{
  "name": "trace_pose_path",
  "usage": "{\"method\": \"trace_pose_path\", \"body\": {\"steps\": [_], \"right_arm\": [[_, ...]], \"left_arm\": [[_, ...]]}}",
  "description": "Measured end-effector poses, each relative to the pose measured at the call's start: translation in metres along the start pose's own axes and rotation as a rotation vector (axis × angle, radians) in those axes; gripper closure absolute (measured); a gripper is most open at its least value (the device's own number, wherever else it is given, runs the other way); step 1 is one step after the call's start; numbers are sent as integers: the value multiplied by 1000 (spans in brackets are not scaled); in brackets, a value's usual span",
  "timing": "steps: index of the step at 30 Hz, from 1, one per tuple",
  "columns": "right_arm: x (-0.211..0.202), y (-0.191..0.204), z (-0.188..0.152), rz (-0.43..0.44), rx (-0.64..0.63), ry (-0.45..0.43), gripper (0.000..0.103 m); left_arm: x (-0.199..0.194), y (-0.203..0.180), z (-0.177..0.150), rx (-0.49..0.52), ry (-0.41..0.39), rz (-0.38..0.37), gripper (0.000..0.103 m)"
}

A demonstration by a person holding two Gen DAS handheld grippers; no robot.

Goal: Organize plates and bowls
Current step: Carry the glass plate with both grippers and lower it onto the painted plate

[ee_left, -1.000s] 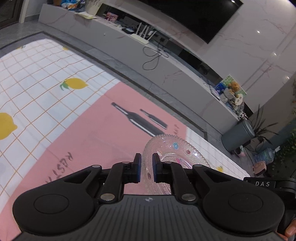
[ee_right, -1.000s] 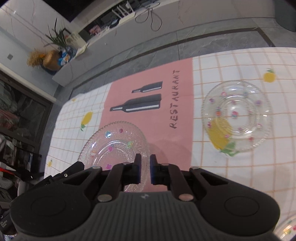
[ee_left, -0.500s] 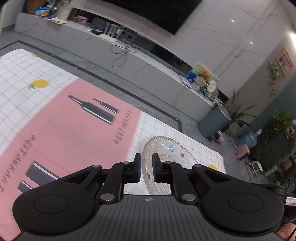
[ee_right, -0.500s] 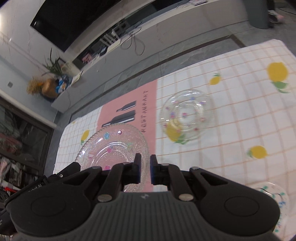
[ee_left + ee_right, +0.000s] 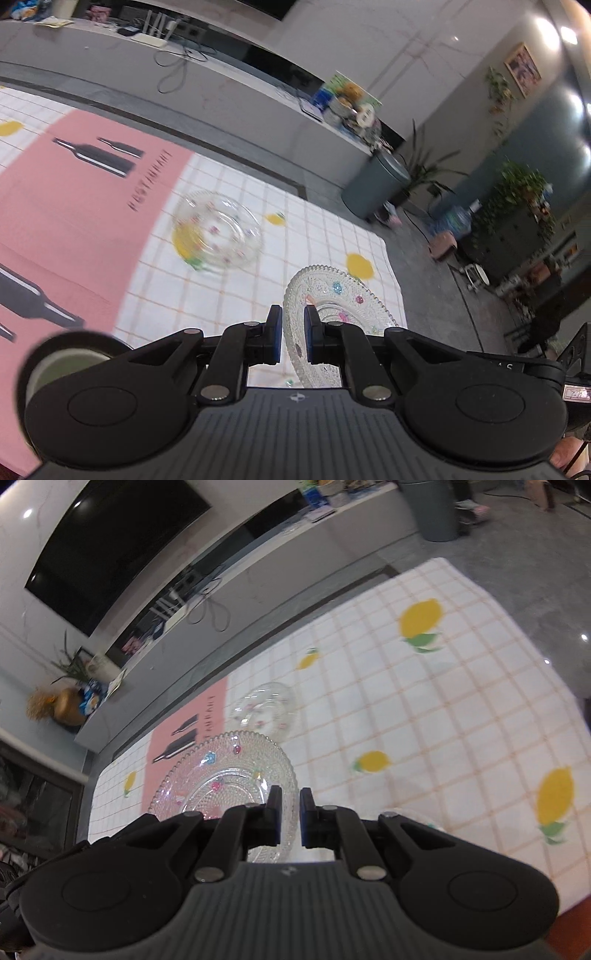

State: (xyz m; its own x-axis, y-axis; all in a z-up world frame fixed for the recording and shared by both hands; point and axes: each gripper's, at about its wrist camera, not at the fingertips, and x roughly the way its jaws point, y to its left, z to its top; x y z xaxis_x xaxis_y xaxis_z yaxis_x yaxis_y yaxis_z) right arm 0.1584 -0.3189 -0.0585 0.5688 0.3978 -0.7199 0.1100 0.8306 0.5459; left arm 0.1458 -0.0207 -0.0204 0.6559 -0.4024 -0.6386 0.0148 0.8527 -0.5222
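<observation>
Both grippers hold one clear beaded glass plate (image 5: 343, 306) with small coloured flowers, lifted above the cloth. My left gripper (image 5: 293, 338) is shut on its left rim. My right gripper (image 5: 289, 819) is shut on its right rim, and the plate (image 5: 221, 775) spreads out to the left of the fingers. A clear glass bowl (image 5: 218, 230) with flower marks rests on the checked cloth ahead; it also shows in the right wrist view (image 5: 264, 709) beyond the plate.
The checked lemon cloth (image 5: 424, 709) with a pink panel (image 5: 74, 206) covers the floor. A long grey TV bench (image 5: 221, 96) and a grey bin (image 5: 373, 188) stand beyond it. A round white object (image 5: 70, 363) lies at lower left.
Both grippers have carried the plate to the right and higher over the cloth. The glass bowl has come into the left wrist view. The grip on the plate is unchanged.
</observation>
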Motion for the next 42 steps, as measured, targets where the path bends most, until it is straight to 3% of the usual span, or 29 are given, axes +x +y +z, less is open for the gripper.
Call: {"method": "trace_pose_path", "body": {"steps": [15, 32, 42], "right_arm": [[-10, -78, -28, -76, 80, 11, 96], [39, -118, -53, -106, 71, 79, 96], [49, -108, -58, -158, -47, 53, 96]], "left_arm": [[40, -16, -55, 35, 116, -24, 90], [76, 3, -97, 61, 196, 57, 90], [84, 0, -110, 145, 218, 112, 90]]}}
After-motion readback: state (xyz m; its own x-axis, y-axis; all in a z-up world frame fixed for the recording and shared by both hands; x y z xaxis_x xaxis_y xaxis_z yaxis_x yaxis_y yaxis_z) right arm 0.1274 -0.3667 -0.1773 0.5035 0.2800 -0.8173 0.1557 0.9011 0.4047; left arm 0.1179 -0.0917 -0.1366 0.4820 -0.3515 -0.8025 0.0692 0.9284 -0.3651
